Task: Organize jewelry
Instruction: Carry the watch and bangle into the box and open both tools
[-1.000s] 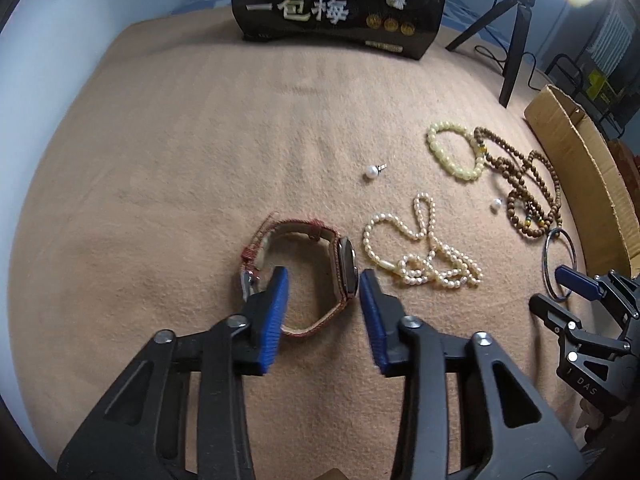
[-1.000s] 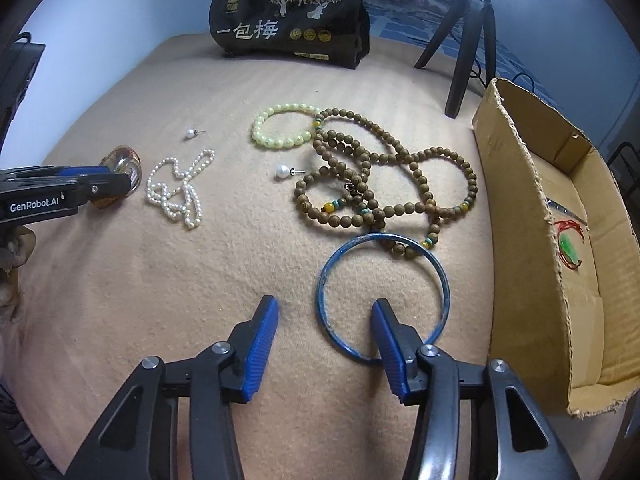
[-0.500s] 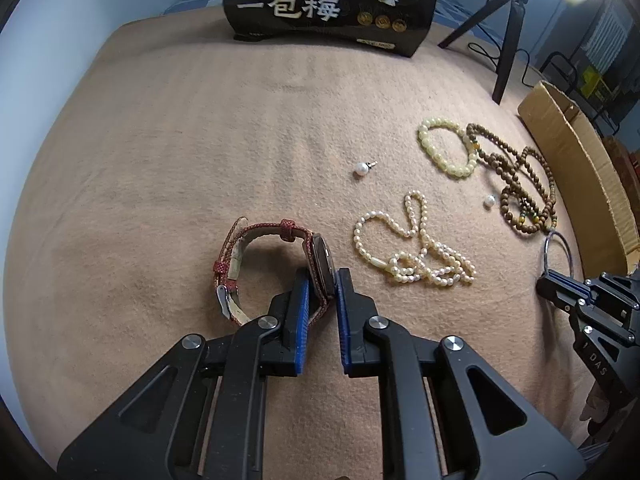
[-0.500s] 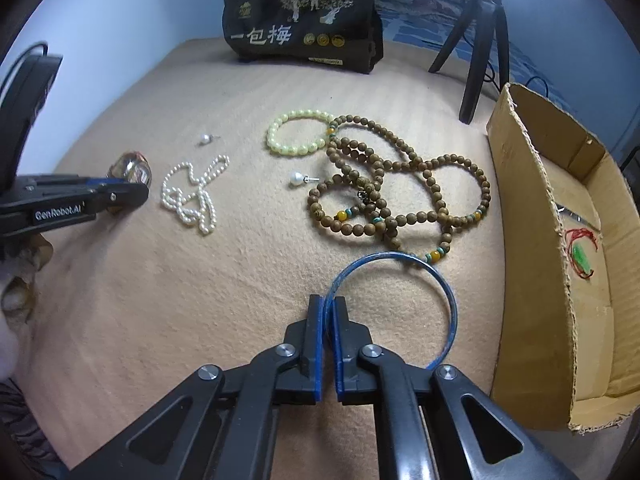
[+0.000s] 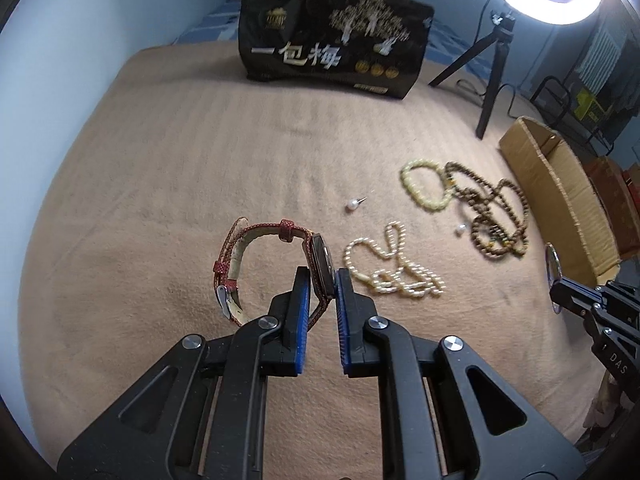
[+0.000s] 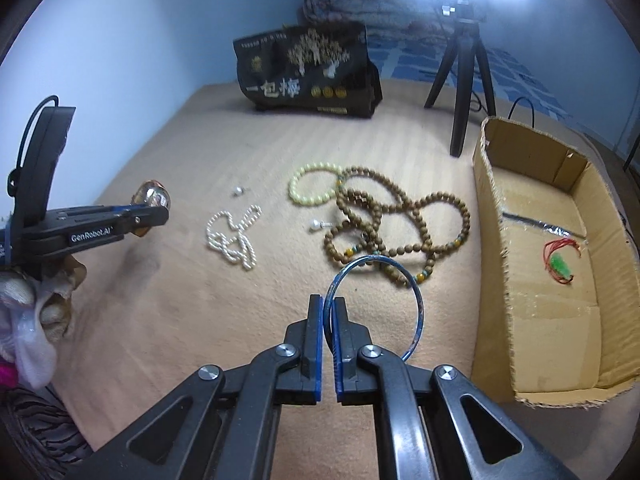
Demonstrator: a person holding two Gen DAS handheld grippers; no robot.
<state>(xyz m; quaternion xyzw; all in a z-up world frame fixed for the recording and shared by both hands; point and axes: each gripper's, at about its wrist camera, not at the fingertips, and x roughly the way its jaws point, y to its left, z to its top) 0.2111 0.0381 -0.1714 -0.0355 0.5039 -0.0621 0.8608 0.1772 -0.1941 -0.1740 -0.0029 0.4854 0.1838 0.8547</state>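
Handling: red-strapped wristwatch [image 5: 280,264] is clamped at its rigid case by left gripper [image 5: 322,280] jaws; thin stiff blue metal bangle [image 6: 376,304], likely slippery, is pinched by right gripper [image 6: 329,312] jaws.

left hand-held gripper [image 5: 322,280]: blue pads clamped on the watch [image 5: 320,268]
strap [image 5: 256,236]: red, looping off to the left
pearl necklace [image 5: 394,272]: on the tan blanket [image 5: 180,160], right of the watch
cardboard box [image 5: 560,196]: far right

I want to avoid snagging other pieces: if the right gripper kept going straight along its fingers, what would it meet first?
Probably the brown wooden bead necklace, lying just beyond the blue bangle that the right gripper holds. Depth is uncertain; it might reach the tan blanket first.
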